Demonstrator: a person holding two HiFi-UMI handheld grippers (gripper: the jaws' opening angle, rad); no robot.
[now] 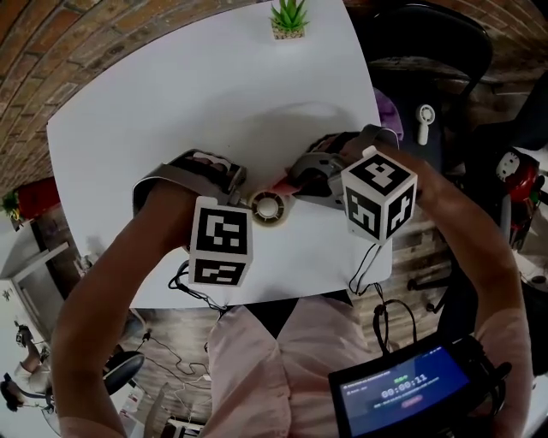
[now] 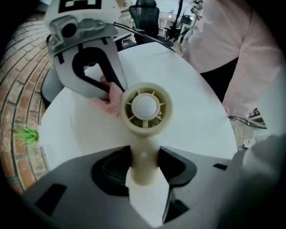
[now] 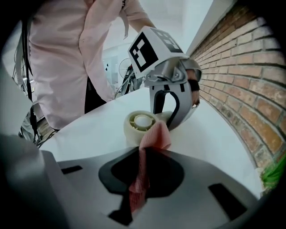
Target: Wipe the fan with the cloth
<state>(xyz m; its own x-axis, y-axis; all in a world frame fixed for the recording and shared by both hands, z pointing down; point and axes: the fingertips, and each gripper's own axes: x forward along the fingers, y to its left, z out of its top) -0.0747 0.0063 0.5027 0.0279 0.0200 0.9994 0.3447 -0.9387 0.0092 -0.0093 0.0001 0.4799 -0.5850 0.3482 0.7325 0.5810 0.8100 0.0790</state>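
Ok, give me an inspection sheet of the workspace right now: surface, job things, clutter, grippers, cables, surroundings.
Surface: white tabletop, no spills seen.
Job's things: small cream plastic fan, head facing up; thin pink cloth, free end against the fan head's rim.
Clutter: small green potted plant at the far edge.
Grippers: left hand-held gripper shut on the fan's handle; right hand-held gripper shut on the cloth.
Cables: black cables hanging at the near table edge.
Surroundings: brick wall, black office chair, lit tablet screen.
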